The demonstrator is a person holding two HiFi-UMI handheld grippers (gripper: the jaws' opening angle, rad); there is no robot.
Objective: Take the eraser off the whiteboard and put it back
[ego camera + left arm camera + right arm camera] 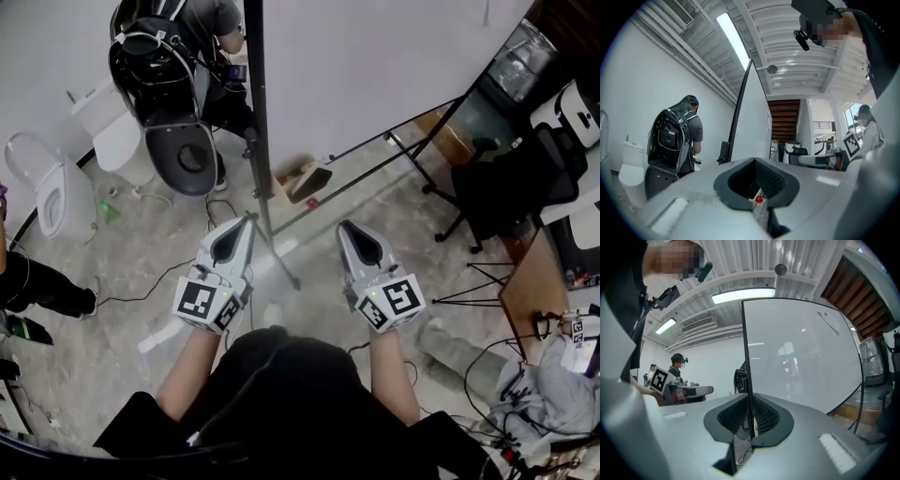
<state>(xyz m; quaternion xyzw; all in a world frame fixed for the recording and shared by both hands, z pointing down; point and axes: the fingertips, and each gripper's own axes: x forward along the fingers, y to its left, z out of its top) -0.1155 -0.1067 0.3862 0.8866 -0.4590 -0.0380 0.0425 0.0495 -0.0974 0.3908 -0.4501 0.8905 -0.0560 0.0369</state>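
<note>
The whiteboard (375, 66) stands on a black frame just ahead of me; its dark edge post (255, 112) runs down between my two grippers. In the left gripper view the whiteboard (757, 122) is almost edge-on, while the right gripper view faces the whiteboard (801, 352). A dark block (723, 152) clings to the post at mid height (739, 378); I cannot tell whether it is the eraser. My left gripper (246, 223) (757, 183) and right gripper (345, 228) (749, 420) point level at the board, a little short of it, jaws together, holding nothing.
A person with a black backpack (159, 66) stands at the back left by two white toilets (56, 197). A brown box (305, 178) lies at the board's foot. Cables cross the floor. A black office chair (516, 178) and a wooden desk (539, 281) stand on the right.
</note>
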